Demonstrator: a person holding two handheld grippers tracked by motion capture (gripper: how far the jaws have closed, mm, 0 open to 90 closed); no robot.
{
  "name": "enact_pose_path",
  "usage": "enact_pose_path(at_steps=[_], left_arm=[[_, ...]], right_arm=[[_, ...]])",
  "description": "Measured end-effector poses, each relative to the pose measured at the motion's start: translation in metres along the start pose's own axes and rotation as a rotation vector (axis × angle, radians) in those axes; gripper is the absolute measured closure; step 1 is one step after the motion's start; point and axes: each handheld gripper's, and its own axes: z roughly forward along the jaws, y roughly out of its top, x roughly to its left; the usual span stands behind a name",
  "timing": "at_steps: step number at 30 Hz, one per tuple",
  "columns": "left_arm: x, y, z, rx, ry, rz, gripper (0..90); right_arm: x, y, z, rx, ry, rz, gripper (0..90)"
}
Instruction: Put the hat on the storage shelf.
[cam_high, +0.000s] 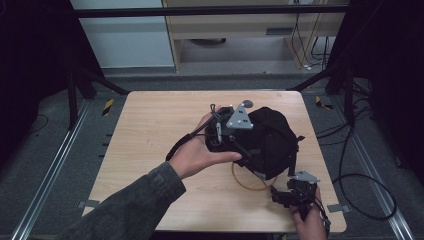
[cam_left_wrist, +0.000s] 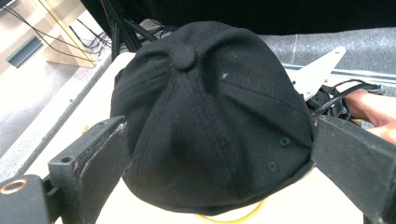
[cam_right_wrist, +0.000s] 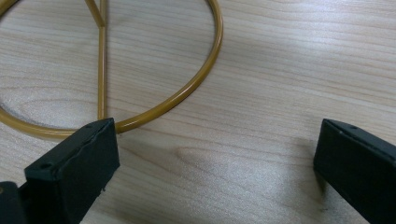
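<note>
Between left gripper (cam_left_wrist: 215, 154) jaws: black cap (cam_left_wrist: 210, 116), touching both.

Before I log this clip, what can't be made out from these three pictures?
- Most of the yellow wire ring: the black cap covers it in the high view; the frame edge crops it in the right gripper view.
- Whether the left gripper presses the cap or merely straddles it: contact is unclear in the left gripper view.
- The cap's brim: hidden behind the crown.
- The right gripper: too small and dark in the high view.
</note>
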Motion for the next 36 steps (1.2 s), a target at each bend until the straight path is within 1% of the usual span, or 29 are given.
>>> enact_pose_path(at_steps=[1, 2, 3, 4, 5, 6, 8, 9, 10, 13, 14, 15, 16, 17, 18, 19, 20, 22, 24, 25, 26, 27, 29, 30, 31, 32, 33, 34, 36], left_arm=[[0.002, -0.003, -0.003, -0.003, 0.001, -0.005, 4.2], [0.002, -0.003, -0.003, -0.003, 0.001, -0.005, 4.1], [0.004, -0.007, -0.006, -0.010, 0.004, -0.018, 4.1], [0.004, -0.007, -0.006, -0.010, 0.004, -0.018, 4.1], [0.006, -0.012, -0.008, -0.018, 0.000, -0.032, 4.1], [0.006, -0.012, -0.008, -0.018, 0.000, -0.032, 4.1], [0.008, -0.021, -0.011, -0.020, 0.001, -0.042, 4.1], [0.008, -0.024, -0.011, -0.019, 0.001, -0.045, 4.1], [0.008, -0.024, -0.011, -0.019, 0.001, -0.045, 4.1], [0.007, -0.039, -0.016, -0.009, -0.001, -0.050, 4.1], [0.007, -0.039, -0.016, -0.009, -0.001, -0.050, 4.1], [0.006, -0.043, -0.016, -0.013, 0.003, -0.055, 4.1], [0.005, -0.048, -0.018, -0.016, 0.010, -0.056, 4.1], [0.004, -0.057, -0.020, -0.033, 0.005, -0.078, 4.1], [0.004, -0.057, -0.020, -0.033, 0.005, -0.078, 4.3], [0.003, -0.068, -0.021, -0.029, 0.002, -0.100, 4.3], [0.003, -0.068, -0.021, -0.029, 0.002, -0.100, 4.3], [0.003, -0.082, -0.023, -0.025, 0.004, -0.118, 4.3], [0.001, -0.091, -0.024, -0.017, 0.013, -0.117, 4.3], [0.001, -0.091, -0.024, -0.017, 0.013, -0.117, 4.4], [0.000, -0.096, -0.025, -0.015, 0.015, -0.120, 4.4], [-0.004, -0.107, -0.026, -0.010, 0.015, -0.130, 4.7], [-0.009, -0.119, -0.025, 0.006, 0.026, -0.127, 5.0], [-0.009, -0.119, -0.025, 0.006, 0.026, -0.127, 5.2], [-0.013, -0.130, -0.024, 0.004, 0.025, -0.144, 5.2], [-0.013, -0.130, -0.024, 0.004, 0.025, -0.144, 5.3], [-0.017, -0.141, -0.022, 0.016, 0.024, -0.147, 5.4], [-0.017, -0.141, -0.022, 0.016, 0.024, -0.147, 5.3], [-0.021, -0.150, -0.021, 0.029, 0.024, -0.144, 5.3]], right_arm=[[0.000, 0.000, 0.000, -0.001, -0.001, 0.000, 0.3], [0.000, 0.000, 0.000, -0.001, -0.001, 0.000, 0.3], [0.000, 0.000, 0.000, 0.000, -0.001, 0.001, 0.3], [0.000, 0.000, 0.000, 0.000, -0.001, 0.001, 0.3], [0.001, 0.000, 0.000, -0.001, 0.001, 0.008, 0.3], [0.001, 0.000, 0.000, -0.001, 0.001, 0.008, 0.3], [0.001, 0.000, 0.000, -0.001, 0.001, 0.008, 0.3], [0.001, 0.000, 0.000, -0.001, 0.001, 0.008, 0.3], [0.001, 0.000, 0.000, -0.001, 0.001, 0.008, 0.3], [0.001, 0.000, 0.000, -0.002, 0.003, 0.012, 0.3], [0.001, 0.000, 0.000, -0.002, 0.003, 0.012, 0.3], [0.001, 0.000, 0.000, -0.002, 0.003, 0.012, 0.3], [0.001, 0.000, 0.000, -0.002, 0.003, 0.013, 0.3], [0.001, 0.000, 0.000, -0.002, 0.003, 0.012, 0.3], [0.001, 0.000, 0.000, -0.002, 0.003, 0.012, 0.3], [0.001, 0.000, 0.000, -0.002, 0.003, 0.012, 0.3], [0.001, 0.000, 0.000, -0.002, 0.003, 0.012, 0.3], [0.001, 0.000, 0.000, -0.002, 0.003, 0.012, 0.3], [0.001, 0.000, 0.000, -0.002, 0.003, 0.012, 0.3], [0.001, 0.000, 0.000, -0.002, 0.003, 0.012, 0.3], [0.001, 0.000, 0.000, -0.002, 0.003, 0.012, 0.3], [0.001, 0.000, 0.000, -0.003, 0.003, 0.012, 0.3], [0.001, 0.000, 0.000, -0.003, 0.003, 0.012, 0.3], [0.001, 0.000, 0.000, -0.003, 0.003, 0.012, 0.3], [0.001, 0.000, 0.000, -0.003, 0.003, 0.012, 0.3], [0.001, 0.000, 0.000, -0.003, 0.003, 0.012, 0.3], [0.001, 0.000, 0.000, -0.003, 0.003, 0.012, 0.3], [0.001, 0.000, 0.000, -0.003, 0.003, 0.012, 0.3], [0.001, 0.000, 0.000, -0.003, 0.003, 0.013, 0.3]])
